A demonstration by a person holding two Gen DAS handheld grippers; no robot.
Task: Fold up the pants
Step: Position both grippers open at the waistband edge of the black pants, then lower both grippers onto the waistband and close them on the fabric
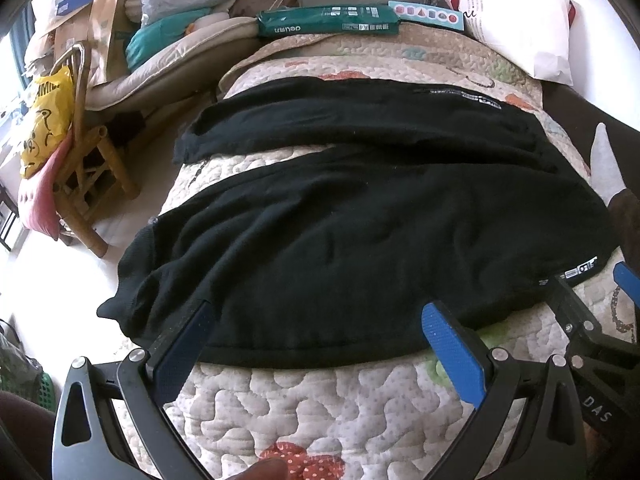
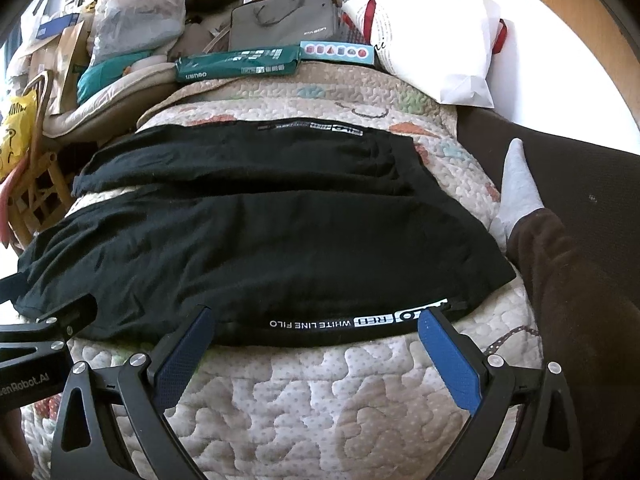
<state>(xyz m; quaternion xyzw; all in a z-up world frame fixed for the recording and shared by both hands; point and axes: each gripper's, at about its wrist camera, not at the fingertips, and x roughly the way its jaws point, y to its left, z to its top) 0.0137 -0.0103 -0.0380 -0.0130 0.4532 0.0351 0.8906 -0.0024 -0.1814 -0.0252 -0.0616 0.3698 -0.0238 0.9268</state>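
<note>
Both the left gripper [image 1: 320,330] and the right gripper [image 2: 316,330] stand wide open and empty before the black pants [image 1: 360,240], whose near hem lies between the jaws, so a shallow bite may pinch the quilt [image 1: 320,408] too or take only one layer.

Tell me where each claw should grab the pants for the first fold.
Grip the near leg's outer edge, coming in low from the near side. The pants lie flat on the quilt, legs spread, with that edge facing both open claws: right claw by the printed stripe, left claw toward the cuff.
</note>
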